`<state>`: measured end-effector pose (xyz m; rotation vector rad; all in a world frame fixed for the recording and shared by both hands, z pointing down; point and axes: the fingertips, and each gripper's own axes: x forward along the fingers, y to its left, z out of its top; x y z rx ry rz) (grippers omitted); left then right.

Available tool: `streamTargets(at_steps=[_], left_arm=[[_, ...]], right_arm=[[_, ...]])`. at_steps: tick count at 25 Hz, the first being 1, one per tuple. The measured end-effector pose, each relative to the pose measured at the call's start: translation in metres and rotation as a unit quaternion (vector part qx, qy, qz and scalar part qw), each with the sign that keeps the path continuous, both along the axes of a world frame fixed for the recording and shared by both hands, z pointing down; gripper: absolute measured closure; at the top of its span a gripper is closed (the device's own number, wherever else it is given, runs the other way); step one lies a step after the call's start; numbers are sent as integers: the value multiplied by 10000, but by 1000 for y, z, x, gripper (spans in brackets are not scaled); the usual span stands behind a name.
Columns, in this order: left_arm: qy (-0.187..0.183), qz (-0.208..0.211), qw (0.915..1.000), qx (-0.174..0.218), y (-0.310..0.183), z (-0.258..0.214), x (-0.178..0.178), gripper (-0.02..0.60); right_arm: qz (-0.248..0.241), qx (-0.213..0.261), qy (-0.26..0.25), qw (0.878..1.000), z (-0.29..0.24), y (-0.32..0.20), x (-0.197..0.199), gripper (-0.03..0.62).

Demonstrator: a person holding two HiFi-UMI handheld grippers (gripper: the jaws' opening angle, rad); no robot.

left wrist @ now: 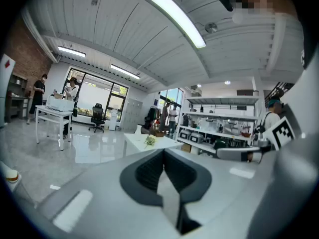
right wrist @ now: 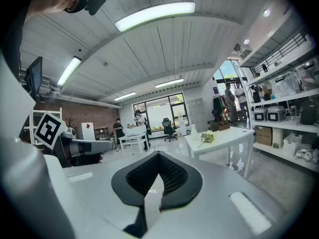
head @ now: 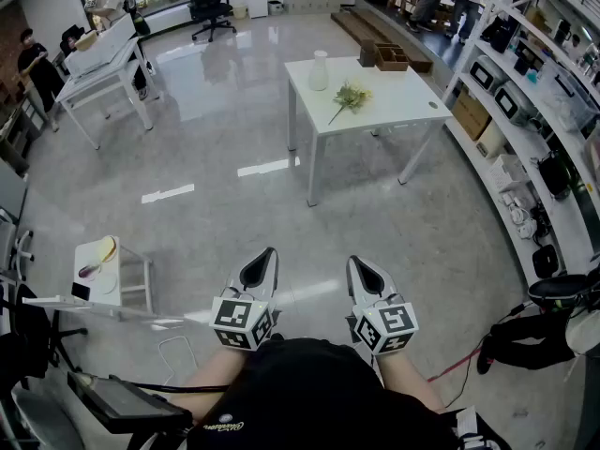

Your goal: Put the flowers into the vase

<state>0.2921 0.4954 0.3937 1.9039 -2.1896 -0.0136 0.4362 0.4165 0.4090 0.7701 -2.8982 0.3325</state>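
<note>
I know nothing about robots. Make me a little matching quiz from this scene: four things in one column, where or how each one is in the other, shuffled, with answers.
Things
1. vase
2. flowers
3. office chair
4. right claw

Places or states
A. shut and empty, well short of the white table
B. lying flat on the white table
C. standing upright near the table's far left corner
D. on the shiny floor at the room's far end

Pairs: 1-C, 2-B, 3-D, 4-A

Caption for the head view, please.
Left hand-held gripper and right hand-held gripper, both shut and empty, far from the table where flowers lie beside the vase.
</note>
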Motion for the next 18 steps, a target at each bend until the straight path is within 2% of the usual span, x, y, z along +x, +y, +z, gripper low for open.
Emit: streamTargets(at_steps=[18], left_arm=[[40,45,10000,10,1,3,0,575]], right_arm=[[-34,-55,-135,9999,-2,4,-2,595]])
